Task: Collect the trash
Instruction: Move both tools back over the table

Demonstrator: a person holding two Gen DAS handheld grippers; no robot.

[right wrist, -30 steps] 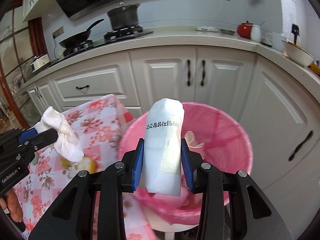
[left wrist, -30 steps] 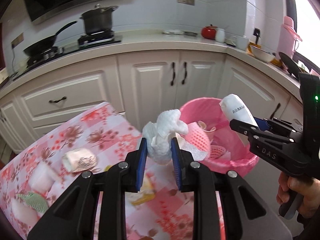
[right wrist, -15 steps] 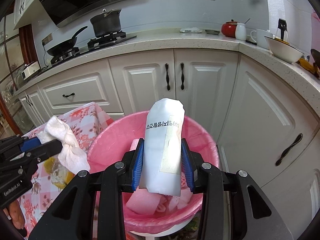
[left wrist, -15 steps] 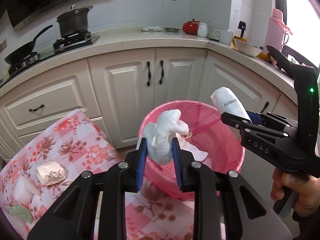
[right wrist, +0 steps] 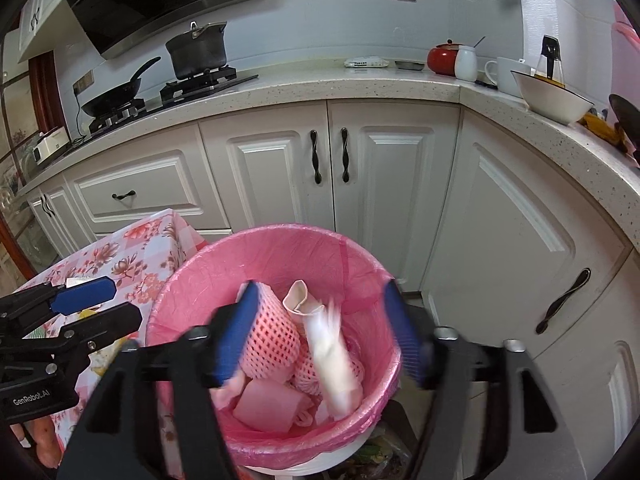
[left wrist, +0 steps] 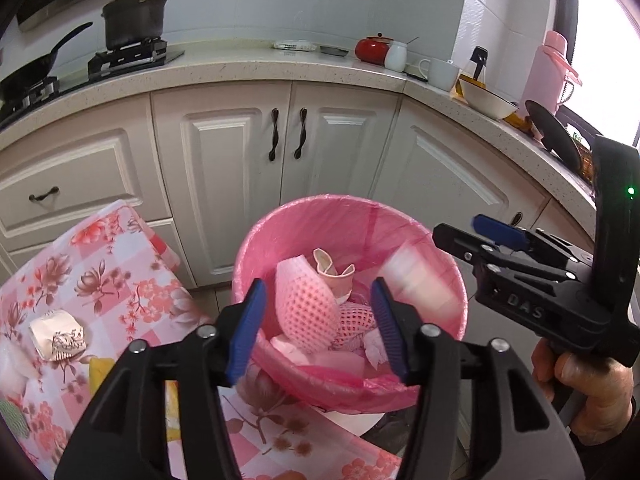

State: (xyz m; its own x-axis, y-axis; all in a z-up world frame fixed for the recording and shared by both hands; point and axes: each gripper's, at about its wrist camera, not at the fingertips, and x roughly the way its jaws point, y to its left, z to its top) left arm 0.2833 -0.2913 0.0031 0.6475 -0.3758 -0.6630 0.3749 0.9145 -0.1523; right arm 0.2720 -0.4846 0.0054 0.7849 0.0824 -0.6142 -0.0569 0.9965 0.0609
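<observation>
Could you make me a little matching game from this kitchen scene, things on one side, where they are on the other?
Things:
1. black pot
2. pink foam net
3. white bowl
4. crumpled wrapper

Places:
A. on the floral tablecloth
B. inside the pink-lined bin
C. on the stove burner
D. on the counter at the right

Pairs: 1-C, 2-B, 3-D, 4-A

Left tongs [left wrist: 318, 326] and right tongs [right wrist: 320, 334], jaws just parted, empty.

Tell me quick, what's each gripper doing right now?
Left gripper: open, jaws just opened, holding nothing, above the bin.
Right gripper: open, jaws just opened, white packet dropping.
</observation>
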